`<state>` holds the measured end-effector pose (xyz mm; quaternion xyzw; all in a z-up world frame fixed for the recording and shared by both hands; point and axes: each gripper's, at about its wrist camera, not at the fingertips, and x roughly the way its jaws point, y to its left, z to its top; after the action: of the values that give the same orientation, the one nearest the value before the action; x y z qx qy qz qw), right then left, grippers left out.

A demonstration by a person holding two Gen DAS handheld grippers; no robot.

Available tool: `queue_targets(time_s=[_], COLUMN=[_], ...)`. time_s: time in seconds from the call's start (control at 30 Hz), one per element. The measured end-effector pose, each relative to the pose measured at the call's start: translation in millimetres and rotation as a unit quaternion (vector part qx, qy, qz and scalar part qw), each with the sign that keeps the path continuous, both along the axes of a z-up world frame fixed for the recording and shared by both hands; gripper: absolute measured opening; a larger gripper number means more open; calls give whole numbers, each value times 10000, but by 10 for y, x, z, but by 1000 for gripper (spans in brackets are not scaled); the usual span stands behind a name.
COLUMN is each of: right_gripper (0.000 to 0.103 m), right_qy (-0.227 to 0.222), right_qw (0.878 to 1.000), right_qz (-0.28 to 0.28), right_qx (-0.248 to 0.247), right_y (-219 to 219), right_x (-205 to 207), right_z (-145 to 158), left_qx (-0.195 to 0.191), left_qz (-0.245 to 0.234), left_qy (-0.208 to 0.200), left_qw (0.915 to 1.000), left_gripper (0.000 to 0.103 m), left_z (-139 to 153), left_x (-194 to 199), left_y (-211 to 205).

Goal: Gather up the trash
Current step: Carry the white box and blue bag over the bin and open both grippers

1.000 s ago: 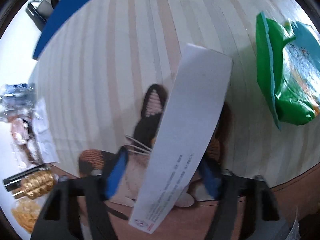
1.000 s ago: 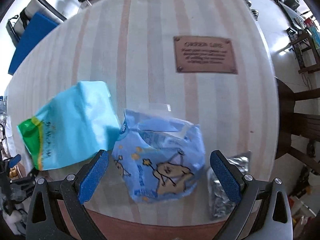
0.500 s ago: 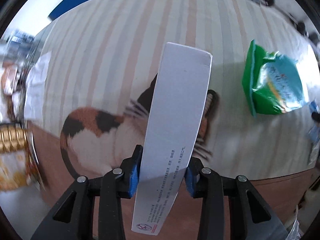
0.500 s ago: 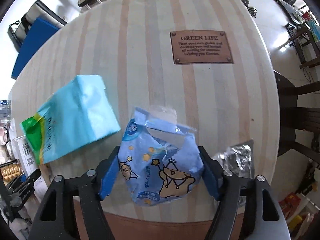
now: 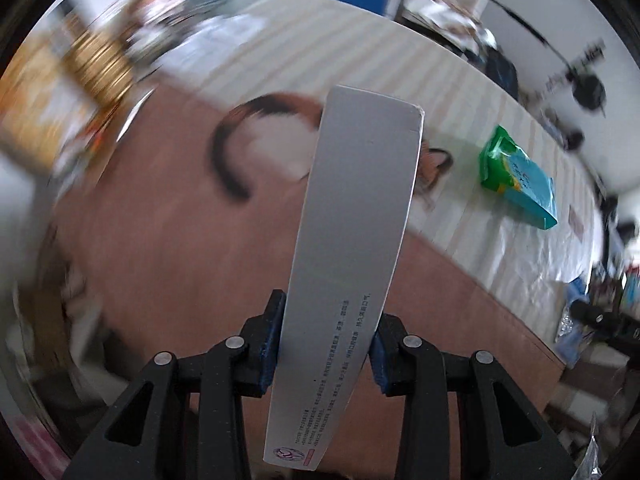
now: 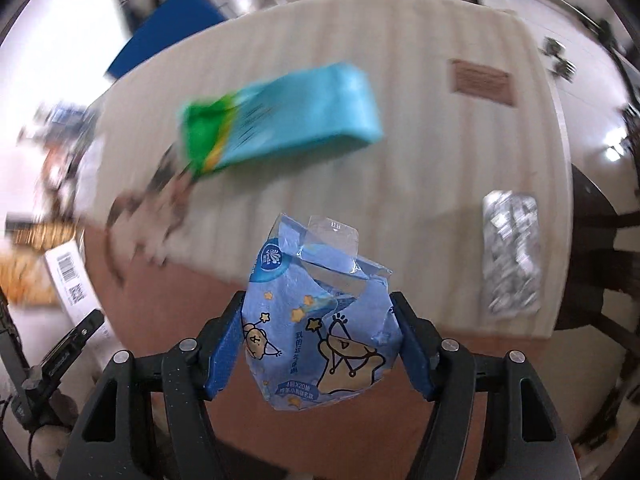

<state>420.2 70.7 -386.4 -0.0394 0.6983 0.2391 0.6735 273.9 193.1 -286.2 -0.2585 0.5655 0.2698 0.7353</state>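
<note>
Left tongs (image 5: 326, 354) clamped on a long white carton (image 5: 352, 240) w/ tiny unreadable print, centre frame; it hides part of the cat picture (image 5: 256, 140) on the striped table (image 5: 360, 52), green/teal pack (image 5: 516, 178) at right. Right tongs (image 6: 320, 344) clamped on a crumpled blue wrapper (image 6: 316, 336), lower centre, w/ cartoon animals, stars, Chinese text & "20". Beyond: blurred teal pack (image 6: 288, 120) upper centre, foil pack (image 6: 510, 252) right, brown plaque (image 6: 482, 82) upper right, barcoded box (image 6: 72, 280) far left.
</note>
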Motion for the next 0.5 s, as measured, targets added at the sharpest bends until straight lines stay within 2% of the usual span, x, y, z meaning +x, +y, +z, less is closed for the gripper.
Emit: queue_targets(time_s=[0.13, 0.27, 0.37, 0.4, 0.5], right_gripper=[71, 71, 71, 71, 71], right_qy=[53, 236, 391, 471, 589], right_qw=[9971, 9896, 9812, 9770, 9661], right_qz=[757, 1412, 1884, 2075, 2512], right_qx=[98, 167, 172, 159, 32], right_y=[274, 509, 657, 724, 873], right_x=[-696, -1503, -2168, -2459, -3112], right_z=[126, 176, 88, 19, -249], left_qx=[-182, -342, -632, -718, -1087], left_qz=[672, 1247, 1822, 1950, 2448], left_qy=[-220, -309, -423, -445, -464], left_qw=[9973, 9911, 9803, 9772, 9624], left_gripper=[34, 34, 34, 34, 34], left_z=[40, -50, -244, -309, -685], left_x=[-911, -1798, -2557, -2704, -3278], left_y=[-77, -111, -113, -103, -59])
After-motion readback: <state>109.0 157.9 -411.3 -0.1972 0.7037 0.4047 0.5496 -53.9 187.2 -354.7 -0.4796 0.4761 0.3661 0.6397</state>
